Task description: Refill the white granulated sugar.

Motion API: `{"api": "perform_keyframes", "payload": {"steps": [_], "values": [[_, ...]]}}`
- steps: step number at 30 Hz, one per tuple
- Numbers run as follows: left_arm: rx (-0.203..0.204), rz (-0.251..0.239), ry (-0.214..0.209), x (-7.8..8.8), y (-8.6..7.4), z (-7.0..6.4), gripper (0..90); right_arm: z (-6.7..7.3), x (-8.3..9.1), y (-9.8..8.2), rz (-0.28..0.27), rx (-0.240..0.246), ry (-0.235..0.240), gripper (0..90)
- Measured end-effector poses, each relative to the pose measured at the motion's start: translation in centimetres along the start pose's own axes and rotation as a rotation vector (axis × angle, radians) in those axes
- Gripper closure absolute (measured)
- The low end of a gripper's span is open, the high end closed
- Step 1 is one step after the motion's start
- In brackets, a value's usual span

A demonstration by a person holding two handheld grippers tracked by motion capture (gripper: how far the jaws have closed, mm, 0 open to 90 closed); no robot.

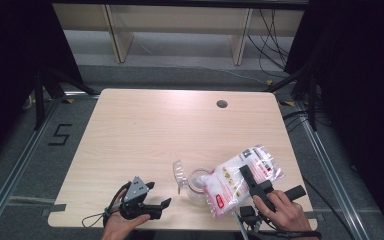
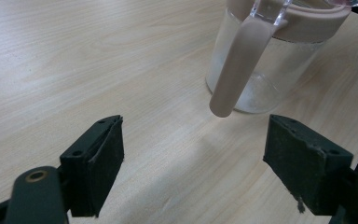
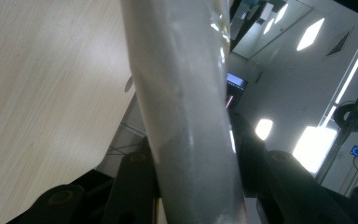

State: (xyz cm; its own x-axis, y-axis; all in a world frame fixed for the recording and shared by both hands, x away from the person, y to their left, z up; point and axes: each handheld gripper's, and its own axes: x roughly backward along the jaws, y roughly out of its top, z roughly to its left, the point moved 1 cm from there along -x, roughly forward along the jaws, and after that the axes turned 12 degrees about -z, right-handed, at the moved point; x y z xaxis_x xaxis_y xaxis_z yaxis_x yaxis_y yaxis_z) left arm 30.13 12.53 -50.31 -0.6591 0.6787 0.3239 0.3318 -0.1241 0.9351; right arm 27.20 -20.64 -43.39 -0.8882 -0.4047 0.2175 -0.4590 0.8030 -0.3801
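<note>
Near the worktop's (image 1: 130,130) front edge, the right tool (image 1: 254,186) grips a tilted bag (image 1: 240,180), its lower end over the jar (image 1: 198,181) just left; the left tool (image 1: 152,197) waits open, facing the jar's handle (image 2: 235,70).

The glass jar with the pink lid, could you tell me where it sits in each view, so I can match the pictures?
High view: the glass jar stands low and centre on the wooden table, with the tilted white bag against its right side.
Left gripper view: upper right, just beyond the open fingers.
Right gripper view: I cannot make it out; the bag's edge rises between the fingers.
Shared landmark: the pale wooden tabletop.
</note>
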Motion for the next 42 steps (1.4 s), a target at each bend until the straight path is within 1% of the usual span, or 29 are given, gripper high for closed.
{"api": "perform_keyframes", "payload": {"steps": [1, 2, 3, 4, 5, 6, 8, 9, 10, 11, 12, 14, 15, 18, 19, 21, 23, 25, 26, 31, 32, 33, 35, 36, 38, 39, 40, 41, 42], "values": [[-0.009, 0.002, -0.007, 0.0, 0.0, 0.0, 19.4, 0.0, 0.0, 0.0, -0.002, 0.0, -0.001, 67.7], [-0.01, 0.007, -0.011, 0.1, 0.0, 0.0, 19.4, 0.1, 0.0, 0.0, 0.007, -0.017, -0.002, 67.7], [-0.004, 0.004, -0.009, 0.0, 0.0, 0.0, 19.4, -0.1, -0.1, 0.0, -0.007, 0.007, -0.004, 67.8], [-0.009, 0.002, -0.008, 0.0, 0.0, 0.1, 19.4, 0.0, 0.0, 0.0, -0.001, -0.002, -0.002, 67.9], [-0.012, 0.004, -0.003, 0.0, 0.0, 0.0, 19.4, 0.0, 0.0, 0.0, -0.002, -0.001, -0.004, 67.9], [-0.011, 0.009, -0.01, 0.0, 0.0, 0.1, 19.4, 0.0, 0.0, 0.0, -0.005, 0.005, -0.003, 67.9], [0.003, 0.001, -0.007, 0.0, 0.0, 0.0, 19.4, -0.1, 0.0, 0.0, -0.005, 0.007, -0.007, 68.0], [0.006, -0.001, -0.008, 0.0, 0.0, 0.0, 19.4, 0.0, 0.1, 0.0, 0.005, -0.009, -0.004, 68.1], [0.003, -0.001, -0.008, 0.0, 0.0, 0.0, 19.4, 0.0, 0.0, 0.0, 0.0, -0.004, -0.004, 68.1], [-0.014, 0.005, -0.009, 0.0, 0.0, 0.1, 19.4, -0.1, 0.0, 0.0, -0.004, 0.004, -0.004, 68.2], [0.002, 0.007, -0.011, 0.0, 0.0, 0.0, 19.4, 0.0, 0.0, 0.0, 0.002, -0.008, -0.008, 68.3], [-0.013, 0.006, -0.009, 0.1, 0.0, 0.0, 19.4, 0.0, 0.0, 0.0, 0.0, -0.015, -0.006, 68.4], [-0.006, -0.001, -0.008, 0.0, 0.0, 0.0, 19.4, -0.2, -0.1, 0.0, -0.009, 0.014, -0.002, 68.5], [-0.011, 0.008, -0.01, 0.1, 0.0, 0.1, 19.4, -0.1, -0.1, -0.1, -0.009, 0.004, -0.003, 68.7], [-0.003, -0.003, -0.009, 0.0, 0.0, 0.0, 19.4, -0.1, -0.1, -0.1, -0.009, 0.005, -0.003, 68.8], [0.01, -0.001, -0.006, 0.0, 0.0, -0.1, 19.4, -0.1, -0.1, -0.1, -0.008, 0.005, -0.005, 68.9], [-0.013, 0.006, -0.009, 0.0, 0.0, 0.1, 19.4, -0.2, -0.2, -0.1, -0.009, 0.004, -0.004, 69.1], [0.01, 0.0, -0.005, 0.1, 0.0, -0.1, 19.4, -0.2, -0.2, -0.1, -0.005, 0.004, 0.002, 69.1], [0.002, 0.001, -0.008, 0.1, 0.0, 0.0, 19.4, -0.1, -0.2, -0.1, -0.005, 0.003, -0.001, 69.2], [0.008, 0.002, -0.006, 0.1, 0.0, -0.1, 19.5, -0.1, -0.2, -0.1, -0.009, -0.002, -0.003, 69.5], [-0.002, 0.002, -0.007, 0.1, 0.1, 0.0, 19.5, -0.1, -0.2, -0.1, -0.009, -0.001, -0.004, 69.6], [-0.011, -0.003, -0.012, 0.0, 0.1, 0.0, 19.5, -0.1, -0.2, -0.1, -0.01, 0.001, -0.005, 69.7], [0.002, 0.005, -0.009, 0.1, 0.0, 0.0, 19.5, -0.2, -0.2, -0.1, -0.011, 0.011, -0.003, 69.8], [0.011, -0.001, -0.006, 0.1, 0.0, -0.1, 19.5, -0.3, -0.2, -0.2, -0.017, 0.035, 0.002, 69.8], [-0.013, 0.001, -0.012, 0.1, 0.1, 0.1, 19.5, -0.2, -0.1, -0.1, -0.01, 0.015, -0.004, 70.0], [-0.008, -0.004, -0.009, 0.0, 0.1, 0.0, 19.5, -0.4, -0.2, -0.2, -0.02, 0.042, -0.006, 70.0], [0.01, -0.003, -0.004, 0.0, 0.0, -0.1, 19.5, -1.4, -0.8, 0.0, -0.107, 0.193, 0.026, 70.0], [0.009, -0.003, 0.001, 0.0, 0.0, -0.2, 19.5, -1.9, -1.1, 0.2, -0.146, 0.267, 0.042, 70.1], [0.005, -0.001, 0.0, 0.1, 0.0, -0.1, 19.5, -1.9, -1.1, 0.2, -0.142, 0.263, 0.041, 70.1]]}}
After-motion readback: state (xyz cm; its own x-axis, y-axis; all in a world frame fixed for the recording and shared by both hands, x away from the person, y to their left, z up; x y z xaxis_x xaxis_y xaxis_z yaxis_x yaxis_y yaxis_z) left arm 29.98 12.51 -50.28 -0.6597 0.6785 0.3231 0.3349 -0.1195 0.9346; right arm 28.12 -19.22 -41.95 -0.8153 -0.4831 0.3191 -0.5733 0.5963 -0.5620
